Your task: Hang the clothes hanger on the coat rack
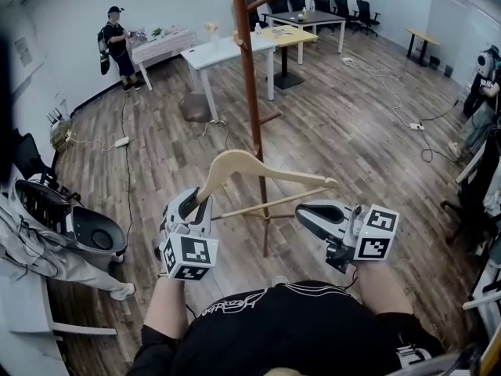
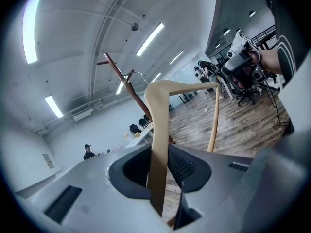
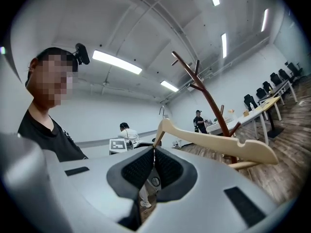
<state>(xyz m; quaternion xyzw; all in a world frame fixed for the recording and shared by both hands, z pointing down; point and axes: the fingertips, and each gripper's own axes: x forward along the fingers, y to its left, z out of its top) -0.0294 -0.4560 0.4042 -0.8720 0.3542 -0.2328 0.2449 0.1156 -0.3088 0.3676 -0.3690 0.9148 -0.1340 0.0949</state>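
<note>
The left claw (image 1: 196, 202) is gripping the wooden clothes hanger (image 1: 262, 167) by its left end. The hanger's long axis is running crosswise toward the closed, empty right claw (image 1: 302, 211), and the coat rack (image 1: 248, 77) is standing just beyond.

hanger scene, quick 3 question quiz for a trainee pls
1. Which gripper holds the wooden hanger?
A. left gripper
B. right gripper
C. both
2. True or false: the wooden hanger already hangs on the coat rack.
3. Fill in: the right gripper's jaws are ____, with nothing between them.

Key: 1 A; 2 false, it is held in the air in front of the coat rack; 3 shut.
</note>
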